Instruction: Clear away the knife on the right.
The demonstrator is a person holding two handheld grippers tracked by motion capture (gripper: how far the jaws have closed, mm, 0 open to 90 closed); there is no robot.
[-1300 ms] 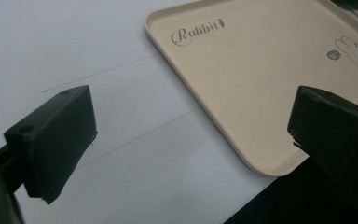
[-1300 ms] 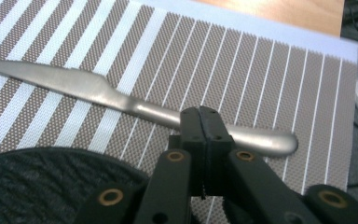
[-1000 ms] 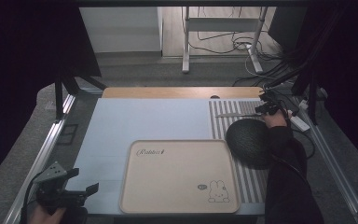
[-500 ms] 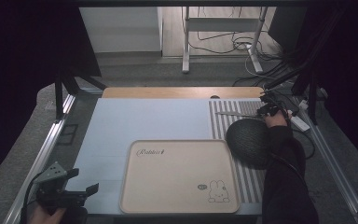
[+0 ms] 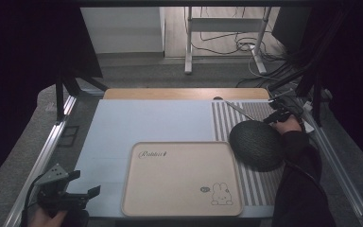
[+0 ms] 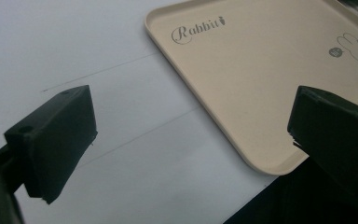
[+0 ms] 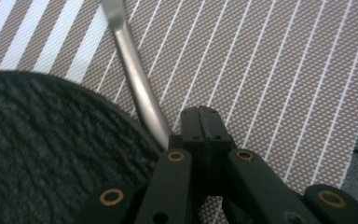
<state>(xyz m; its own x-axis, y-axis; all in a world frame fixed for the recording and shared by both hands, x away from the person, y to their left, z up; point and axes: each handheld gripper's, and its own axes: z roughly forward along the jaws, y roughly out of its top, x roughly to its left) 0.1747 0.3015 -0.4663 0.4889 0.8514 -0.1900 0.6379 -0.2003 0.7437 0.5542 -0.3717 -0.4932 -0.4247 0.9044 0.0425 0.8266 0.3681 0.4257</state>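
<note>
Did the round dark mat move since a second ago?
No. The round dark mat sits in the same spot beside the rabbit tray, overlapping the striped placemat.

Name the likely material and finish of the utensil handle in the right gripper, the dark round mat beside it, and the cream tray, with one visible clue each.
Utensil handle: probably brushed metal, soft grey sheen. Round mat: seemingly woven or knitted fibre, matte, ribbed texture. Tray: likely smooth matte plastic, moulded rim, printed rabbit.
</note>
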